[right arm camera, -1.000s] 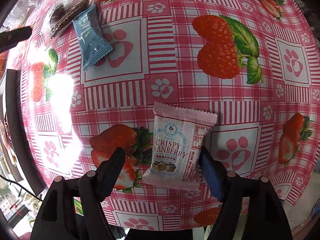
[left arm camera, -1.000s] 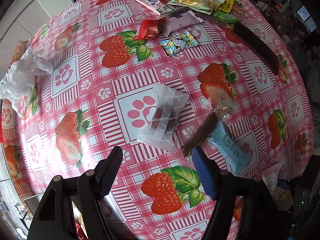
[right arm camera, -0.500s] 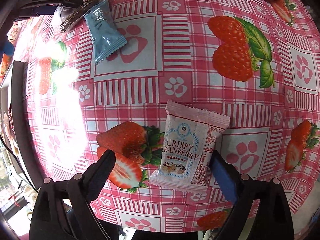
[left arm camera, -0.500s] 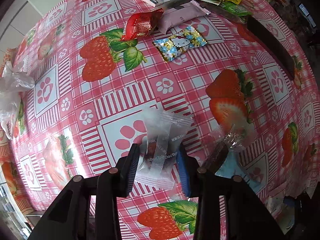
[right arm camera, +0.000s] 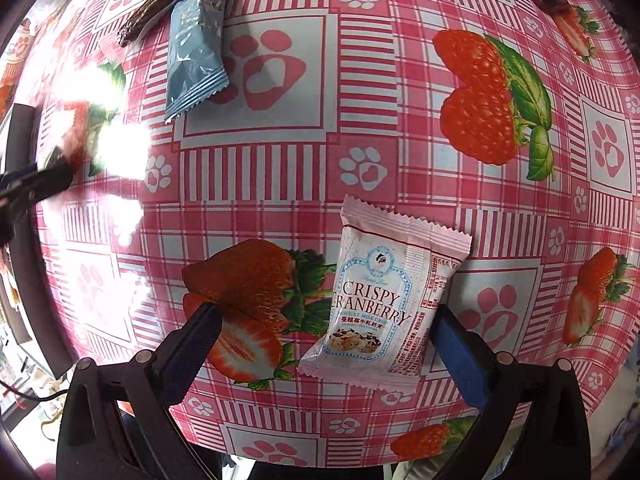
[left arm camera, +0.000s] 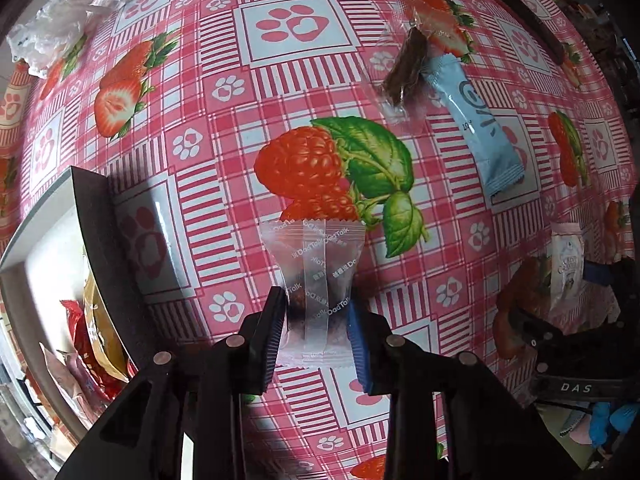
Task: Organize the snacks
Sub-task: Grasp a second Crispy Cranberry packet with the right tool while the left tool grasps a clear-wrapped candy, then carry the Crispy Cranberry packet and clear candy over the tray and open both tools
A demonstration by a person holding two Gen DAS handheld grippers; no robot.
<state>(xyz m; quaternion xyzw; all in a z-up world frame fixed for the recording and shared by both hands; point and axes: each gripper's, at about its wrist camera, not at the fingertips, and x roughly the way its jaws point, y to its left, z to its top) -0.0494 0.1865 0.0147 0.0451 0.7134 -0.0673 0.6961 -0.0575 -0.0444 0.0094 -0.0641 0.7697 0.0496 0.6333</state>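
My left gripper (left arm camera: 316, 320) is shut on a clear-wrapped DadTalk candy (left arm camera: 318, 276) and holds it above the strawberry tablecloth (left arm camera: 208, 128), next to a black-rimmed box (left arm camera: 96, 216) of snack packets at the left. My right gripper (right arm camera: 326, 330) is open, its fingers on either side of a pink Crispy Cranberry packet (right arm camera: 384, 304) that lies flat on the cloth; the packet touches the right blue pad (right arm camera: 456, 356). This packet also shows in the left wrist view (left arm camera: 566, 268).
A blue sachet (left arm camera: 476, 124) and a brown bar in clear wrap (left arm camera: 408, 68) lie at the upper right; both show in the right wrist view, sachet (right arm camera: 196, 44) and bar (right arm camera: 160, 4). A crumpled plastic bag (left arm camera: 60, 28) lies far left.
My left gripper closed on the clear candy, lifted it and carried it toward the box at the table's left. My right gripper stayed open around the cranberry packet, shifting slightly.
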